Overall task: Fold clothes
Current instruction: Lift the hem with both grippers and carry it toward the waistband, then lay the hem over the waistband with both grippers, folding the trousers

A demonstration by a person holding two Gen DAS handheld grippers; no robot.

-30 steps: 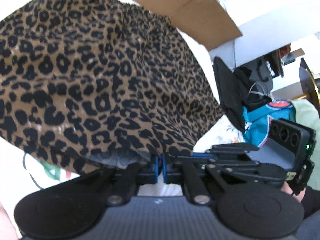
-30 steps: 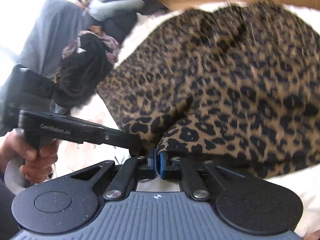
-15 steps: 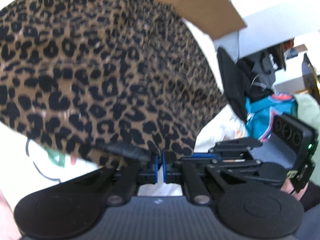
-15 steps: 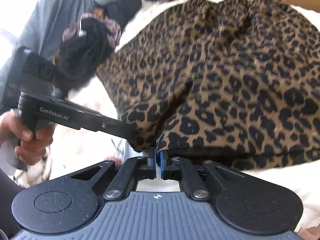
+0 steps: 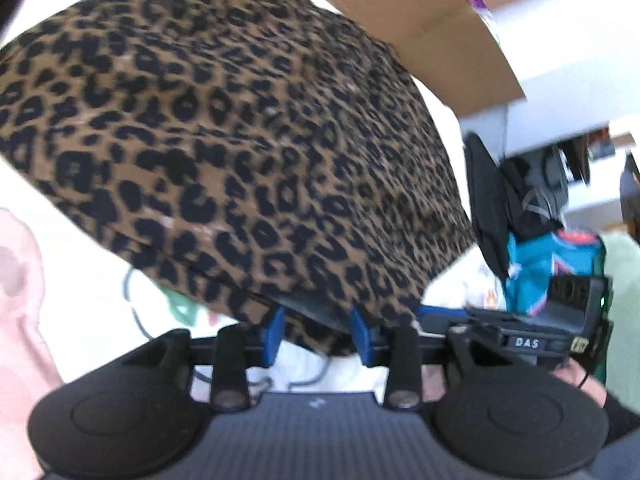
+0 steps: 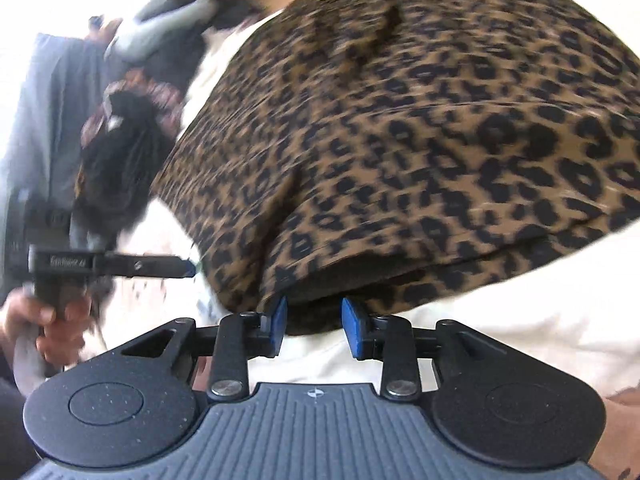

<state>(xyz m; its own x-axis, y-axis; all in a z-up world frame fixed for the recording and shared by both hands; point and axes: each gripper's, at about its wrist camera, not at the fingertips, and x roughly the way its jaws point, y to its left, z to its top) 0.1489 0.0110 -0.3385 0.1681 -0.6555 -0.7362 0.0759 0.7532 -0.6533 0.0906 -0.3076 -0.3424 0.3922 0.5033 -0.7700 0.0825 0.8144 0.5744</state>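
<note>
Releasing the near hem of the leopard-print garment (image 5: 248, 152), folded on the white bed sheet (image 6: 540, 320). Left gripper (image 5: 318, 334) and right gripper (image 6: 314, 326) both opening, blue fingers (image 6: 352, 326) apart, hem lying loose between them, not pinched. Risk: snagging the hem while pulling back, dragging the top layer and undoing the fold.

Brown cardboard box flap (image 5: 420, 28), white surface (image 6: 520, 320)

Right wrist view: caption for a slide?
Right gripper, jaws opening, at the hem of the folded leopard-print garment on white bedding.
</note>
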